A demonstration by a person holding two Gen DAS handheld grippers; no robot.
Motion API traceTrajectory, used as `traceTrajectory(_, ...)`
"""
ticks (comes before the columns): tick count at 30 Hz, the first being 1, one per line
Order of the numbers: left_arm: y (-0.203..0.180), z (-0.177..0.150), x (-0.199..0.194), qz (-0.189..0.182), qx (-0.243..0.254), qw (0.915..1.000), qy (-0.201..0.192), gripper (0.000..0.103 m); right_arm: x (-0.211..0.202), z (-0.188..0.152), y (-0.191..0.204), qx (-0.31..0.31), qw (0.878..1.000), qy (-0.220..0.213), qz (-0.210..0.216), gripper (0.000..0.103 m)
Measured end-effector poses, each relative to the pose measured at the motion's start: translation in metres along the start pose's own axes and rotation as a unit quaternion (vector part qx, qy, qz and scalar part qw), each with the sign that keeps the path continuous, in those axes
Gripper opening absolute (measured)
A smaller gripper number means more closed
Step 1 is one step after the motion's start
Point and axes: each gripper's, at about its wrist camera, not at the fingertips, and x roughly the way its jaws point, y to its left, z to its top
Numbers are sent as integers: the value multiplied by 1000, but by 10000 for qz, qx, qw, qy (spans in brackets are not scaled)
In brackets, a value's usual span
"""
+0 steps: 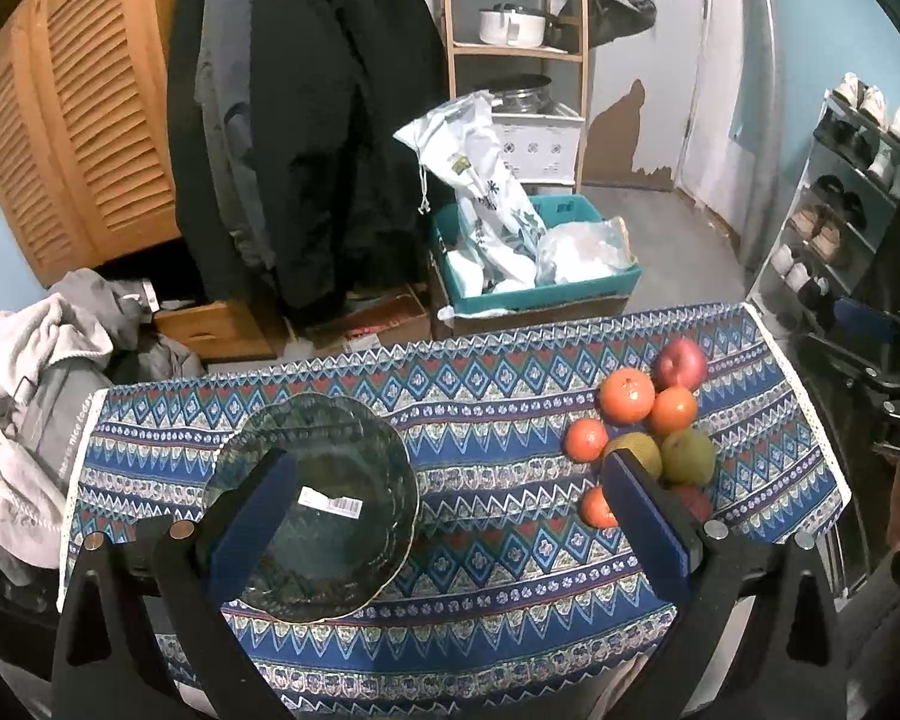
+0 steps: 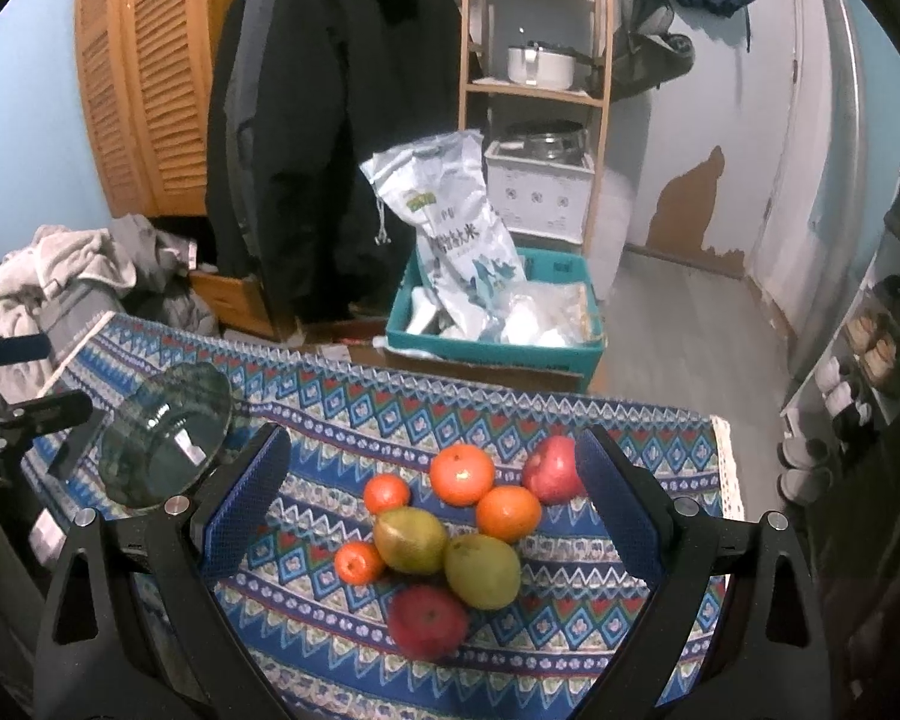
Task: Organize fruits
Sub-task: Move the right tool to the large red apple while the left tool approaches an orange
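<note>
On the left of the patterned cloth [image 1: 480,540] we see the glass plate [image 1: 312,504] under our left gripper [image 1: 450,516], fingers spread wide and empty. The fruit pile [image 2: 450,528] sits to the right, between our right gripper [image 2: 432,504] fingers, also spread and empty, so it is nearer. The front pear [image 2: 483,564] lies long axis tilted toward us

Black hand-held gripper [image 2: 432,495], blue textured pads [image 2: 243,504], silver screws

On the tablecloth [image 1: 480,588], the glass plates [image 1: 324,504] lie left of the fruit cluster [image 2: 456,528], well apart.
</note>
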Motion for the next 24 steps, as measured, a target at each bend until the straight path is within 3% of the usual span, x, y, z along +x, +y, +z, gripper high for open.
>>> traceTrajectory(9,-6,-18,32,-61,71,9995,315,102,25,-26,-10,216,9973,698,-25,94)
traceTrajectory(13,-12,-27,57,-105,88,9975,690,102,39,-44,-14,276,9946,982,-171,94)
traceTrajectory(24,-37,-39,96,-333,229,9932,1096,102,82,-94,-33,646,9763,2059,-132,94)
